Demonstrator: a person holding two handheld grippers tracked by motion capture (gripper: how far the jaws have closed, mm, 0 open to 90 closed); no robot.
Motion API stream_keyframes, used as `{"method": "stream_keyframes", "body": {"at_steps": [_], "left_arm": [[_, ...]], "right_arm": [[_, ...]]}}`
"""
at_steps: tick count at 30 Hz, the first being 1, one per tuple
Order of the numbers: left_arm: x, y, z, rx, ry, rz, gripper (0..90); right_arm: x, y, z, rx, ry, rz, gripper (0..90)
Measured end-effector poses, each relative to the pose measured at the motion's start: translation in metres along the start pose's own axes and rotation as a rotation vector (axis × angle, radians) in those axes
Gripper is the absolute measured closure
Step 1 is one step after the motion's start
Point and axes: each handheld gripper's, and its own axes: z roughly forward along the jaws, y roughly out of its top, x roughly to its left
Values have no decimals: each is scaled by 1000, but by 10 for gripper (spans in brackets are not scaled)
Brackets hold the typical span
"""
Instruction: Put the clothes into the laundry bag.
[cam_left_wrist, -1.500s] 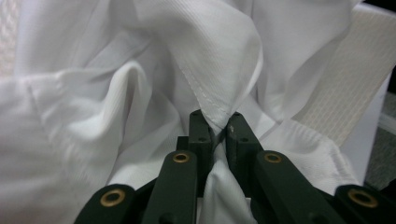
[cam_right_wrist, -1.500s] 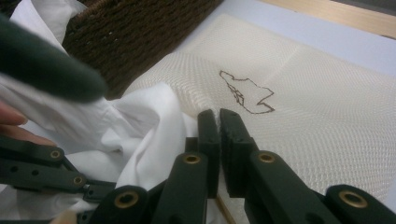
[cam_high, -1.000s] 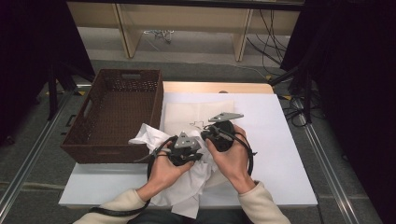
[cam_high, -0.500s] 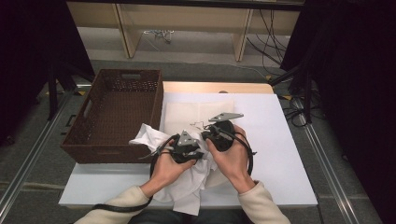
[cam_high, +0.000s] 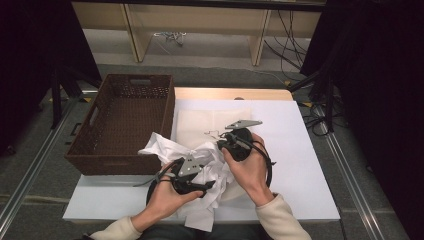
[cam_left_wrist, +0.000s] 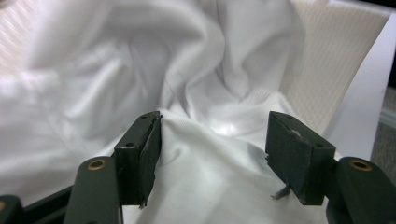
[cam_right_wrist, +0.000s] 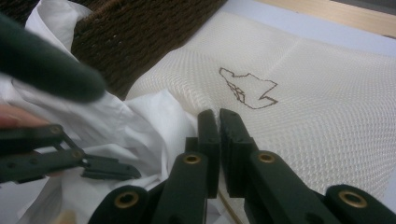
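We see our left gripper (cam_high: 192, 176) low over a crumpled white cloth (cam_high: 205, 160), its jaws spread and, going by the frames just before, only now having been opening; in the left gripper view a fold of the cloth (cam_left_wrist: 210, 154) lies between the two black jaws, brushing the inner face of the left-hand one, while the right-hand one stands off it with a gap, so nothing is pinched. The cloth bunches up ahead of this gripper and spreads under it, one corner reaching toward the person's side of the table. Our right gripper (cam_high: 235, 142) sits just beside the left one, on its far right, with jaws pressed together; in the right gripper view (cam_right_wrist: 218, 140) the two jaws meet with only a thin slit between them, and we cannot tell whether a thin edge of cloth is caught there. Ahead of the right gripper lies a cream mesh mat (cam_right_wrist: 299, 93) bearing a small dark outline drawing (cam_right_wrist: 250, 88), and the cloth (cam_right_wrist: 140, 121) lies to its left, touching the mat's near edge. Beyond the cloth, left of both grippers, stands a dark woven basket (cam_high: 107, 145) with the cloth leaning against its near corner. All of it rests on a white board (cam_high: 300, 165).
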Motion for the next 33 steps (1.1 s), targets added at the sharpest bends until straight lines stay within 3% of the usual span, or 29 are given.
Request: {"method": "stream_keyframes", "body": {"at_steps": [4, 8, 10, 11, 12, 13, 15, 16, 17, 22, 25, 26, 28, 31, 33], "left_arm": [[1, -3, 11, 51, 32, 46, 442], [5, -3, 19, 95, 59, 63, 546], [9, -5, 27, 120, 65, 82, 633], [11, -6, 31, 120, 63, 41, 653], [11, -6, 31, 120, 63, 41, 686], [16, -6, 32, 118, 54, 1, 725], [18, -5, 33, 121, 50, -8, 777], [19, -4, 34, 118, 39, -17, 797], [18, -4, 33, 117, 40, -16, 817], [15, 6, 21, 29, -35, -107, 853], [7, 19, 10, -63, -78, -140, 855], [7, 24, 7, -78, -89, -123, 855], [7, 31, 4, -116, -77, -117, 855], [9, 36, 8, -127, -54, -148, 854], [14, 37, 12, -126, -46, -142, 853]], "right_arm": [[-1, 0, 0, 7, -1, -3, 886], [-2, -1, 2, -4, 2, -22, 887], [1, -1, 2, 11, 9, 11, 886], [1, -1, 2, 13, 10, 12, 886], [1, -1, 2, 13, 10, 12, 886], [0, -1, 2, 19, 6, 1, 886], [-2, -2, 4, 8, -1, -25, 886], [0, -2, 3, 21, 1, 3, 886], [0, -2, 3, 21, -1, 1, 886], [-1, -1, 4, 3, -16, 1, 887], [-1, -1, 3, 1, -15, 13, 887], [-1, -1, 3, -13, -15, 7, 887], [0, -1, 2, -15, -12, 0, 887], [2, 0, -1, -13, -19, -10, 888], [4, 0, -2, -21, -19, -4, 889]]}}
